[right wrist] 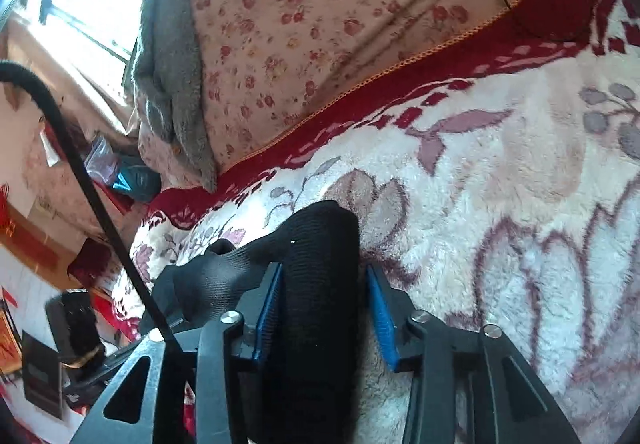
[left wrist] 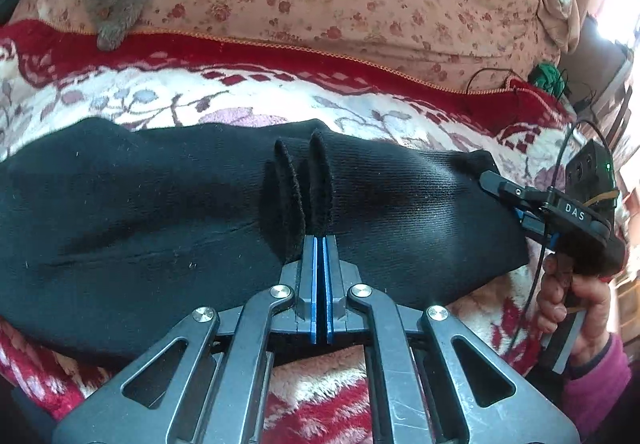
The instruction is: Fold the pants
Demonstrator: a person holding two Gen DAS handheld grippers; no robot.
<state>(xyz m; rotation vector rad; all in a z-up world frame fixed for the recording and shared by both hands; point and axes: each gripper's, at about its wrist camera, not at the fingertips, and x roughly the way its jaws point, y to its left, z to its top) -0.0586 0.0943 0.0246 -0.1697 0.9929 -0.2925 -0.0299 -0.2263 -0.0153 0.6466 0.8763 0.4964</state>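
Now the black pants [left wrist: 160,203] lay across the blanket [left wrist: 240,95] on the bed; left tool [left wrist: 320,244] clenched a fabric fold, right tool [right wrist: 324,296] stood released around one end.

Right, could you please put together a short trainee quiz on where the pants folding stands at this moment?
1. True or false: the left gripper is shut on a pinched fold of the black pants.
2. What lies under the pants? A) a bare wooden table B) a red and white fleece blanket C) a metal tray
3. Fill in: in the right wrist view, the blue pads of the right gripper stand ___, with pants fabric between them.
Key: 1 true; 2 B; 3 apart.
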